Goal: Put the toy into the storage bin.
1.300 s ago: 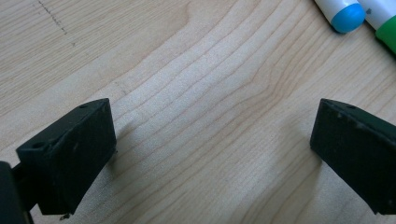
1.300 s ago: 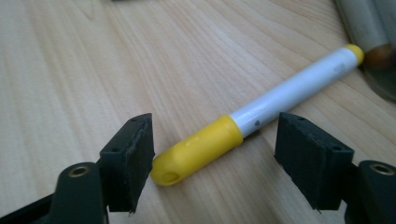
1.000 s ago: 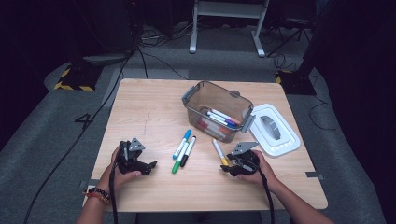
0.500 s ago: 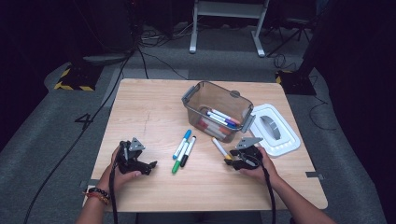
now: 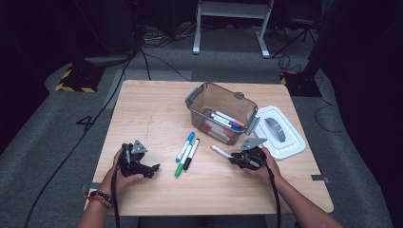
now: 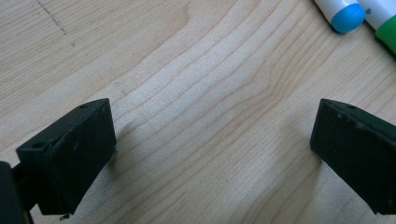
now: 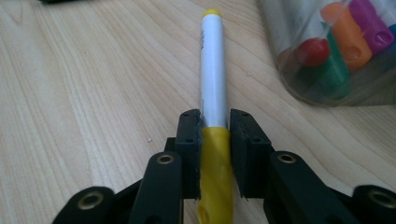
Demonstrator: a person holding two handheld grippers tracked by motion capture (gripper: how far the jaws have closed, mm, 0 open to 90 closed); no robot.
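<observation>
**Right gripper closing on the yellow marker**

Closing over the last second, the right gripper (image 7: 214,140) is now clamping the yellow marker (image 7: 213,79) at its cap end, on the counter (image 5: 157,109) just beside the bin (image 5: 221,111). The left gripper (image 6: 210,140) is resting wide and empty near three loose markers (image 5: 186,153). Lifting should probably go slowly and level: the smooth, round plastic barrel could be pivoting between the flat black pads. The bin is clear, rigid plastic; the counter is pale wood grain.
</observation>
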